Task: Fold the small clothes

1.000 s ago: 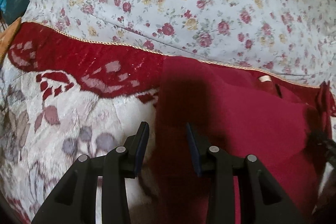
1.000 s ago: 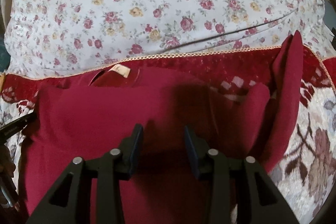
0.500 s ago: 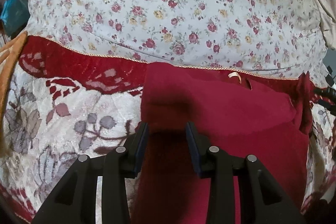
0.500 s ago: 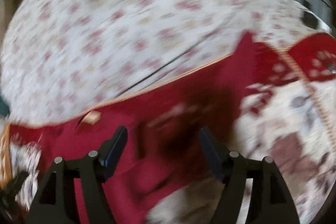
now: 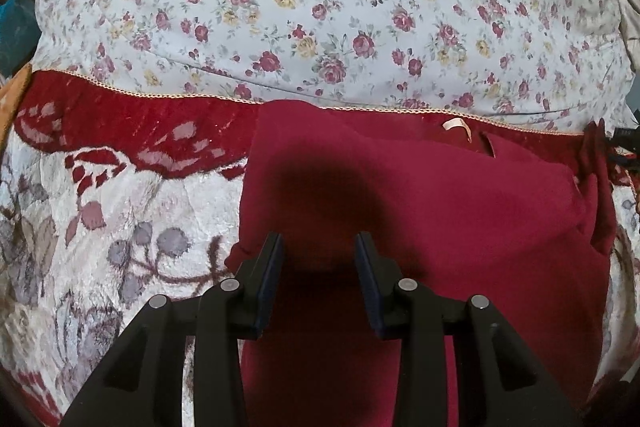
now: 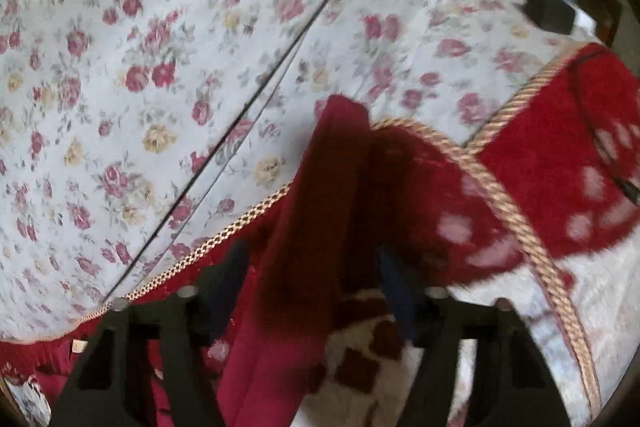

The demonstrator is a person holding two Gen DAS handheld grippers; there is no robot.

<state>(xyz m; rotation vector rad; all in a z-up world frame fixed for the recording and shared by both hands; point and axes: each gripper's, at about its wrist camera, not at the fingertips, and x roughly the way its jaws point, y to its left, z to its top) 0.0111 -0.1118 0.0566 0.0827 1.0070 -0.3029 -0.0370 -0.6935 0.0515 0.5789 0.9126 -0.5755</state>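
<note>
A dark red garment [image 5: 440, 203] lies partly folded on a red and white patterned blanket [image 5: 132, 211], its small neck label [image 5: 454, 123] near the far edge. My left gripper [image 5: 319, 251] hovers open and empty over the garment's near left part. In the right wrist view, a long red sleeve [image 6: 316, 227] runs up between the fingers of my right gripper [image 6: 312, 275], which is open around it and close to the blanket. The tip of the right gripper [image 5: 624, 137] shows at the left wrist view's far right edge.
A floral white sheet [image 5: 328, 7] covers the bed beyond the blanket's gold braided trim [image 6: 516, 211]. An orange cloth [image 5: 12, 99] lies at the far left. Dark furniture [image 6: 548, 9] stands off the bed's far right corner.
My right gripper has opened wider and swung right to the sleeve, dropping close over it. My left gripper has drawn back a little above the garment's left part.
</note>
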